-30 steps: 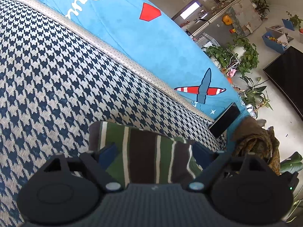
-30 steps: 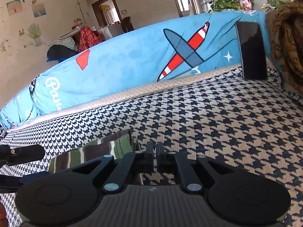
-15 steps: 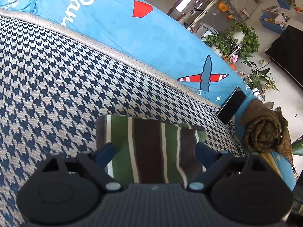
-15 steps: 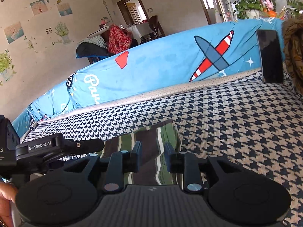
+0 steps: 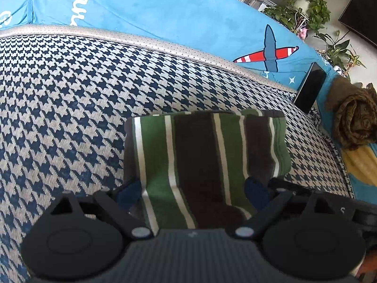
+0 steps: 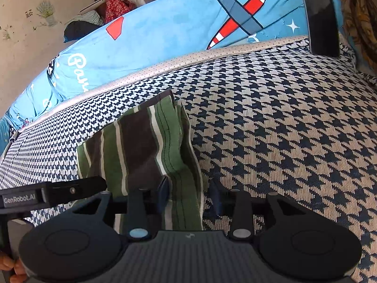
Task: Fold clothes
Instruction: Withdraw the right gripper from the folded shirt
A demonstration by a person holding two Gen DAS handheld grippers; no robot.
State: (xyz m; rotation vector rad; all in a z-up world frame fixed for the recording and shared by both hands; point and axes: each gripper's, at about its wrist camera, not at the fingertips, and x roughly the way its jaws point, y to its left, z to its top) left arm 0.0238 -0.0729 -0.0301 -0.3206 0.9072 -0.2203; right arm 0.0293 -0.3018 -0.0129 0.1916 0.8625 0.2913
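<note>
The left tool (image 5: 192, 192) stood wide and was still opening, its blue pads (image 5: 130, 192) straddling the near part of the striped garment (image 5: 202, 155) without pressing it. That garment, green and brown with thin white lines, lay as a compact rectangle on the houndstooth cushion (image 5: 70, 108), in front of the blue cover (image 5: 188, 21) printed with an aeroplane. Its far edge looked straight, and the right side showed stacked hems.

Further right, the right tool (image 6: 189, 197) was narrow but opening, with the garment's right-hand layered edge (image 6: 181, 165) passing between its pads, apparently no longer pinched. A dark phone (image 6: 321, 21) leaned against the cover at the far right, well apart from the work.

The step looked like letting go after a fold. To do it well, both tools would best part fully before lifting, so that no pad drags a layer and spoils the stack. The right edge seemed slightly rumpled; a light press there would probably square it.
</note>
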